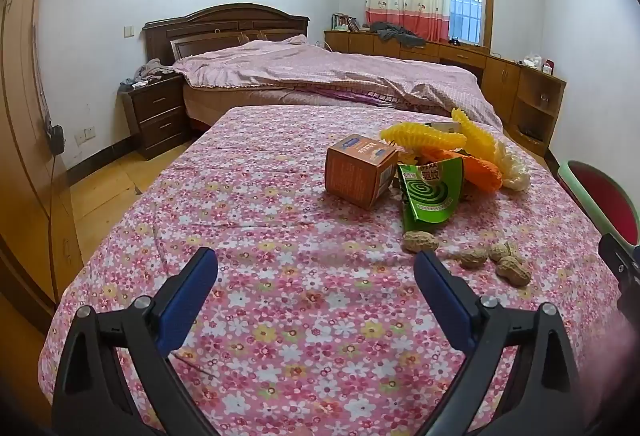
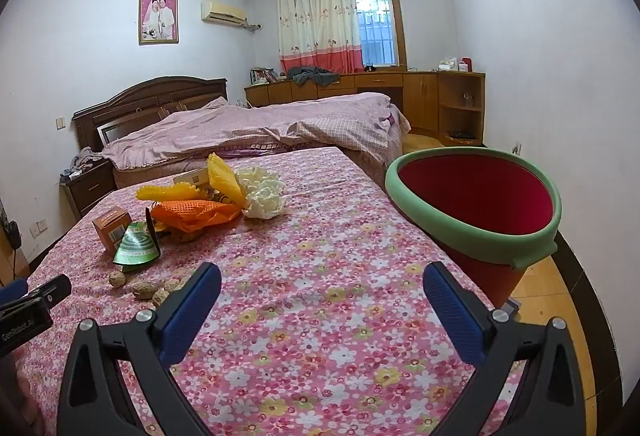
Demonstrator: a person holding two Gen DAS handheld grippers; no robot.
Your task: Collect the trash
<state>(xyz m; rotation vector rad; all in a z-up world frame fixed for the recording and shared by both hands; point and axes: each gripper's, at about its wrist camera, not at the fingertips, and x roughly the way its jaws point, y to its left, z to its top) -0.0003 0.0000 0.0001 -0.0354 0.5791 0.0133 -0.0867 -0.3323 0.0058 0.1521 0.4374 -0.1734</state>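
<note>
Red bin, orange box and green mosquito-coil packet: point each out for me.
Red bin (image 2: 472, 232), right wrist view, on its green rim.
Orange box (image 1: 356, 172), left wrist view, on its front face.
Green mosquito-coil packet (image 1: 430, 196), left wrist view, on the printed spiral.

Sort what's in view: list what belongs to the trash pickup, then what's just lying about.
For the job:
- orange box
- green mosquito-coil packet
- foam fruit nets
- peanuts
- red bin
- left gripper and right gripper, both open and empty

Lying about:
- grey clothes on the cabinet
- bed
- nightstand
</note>
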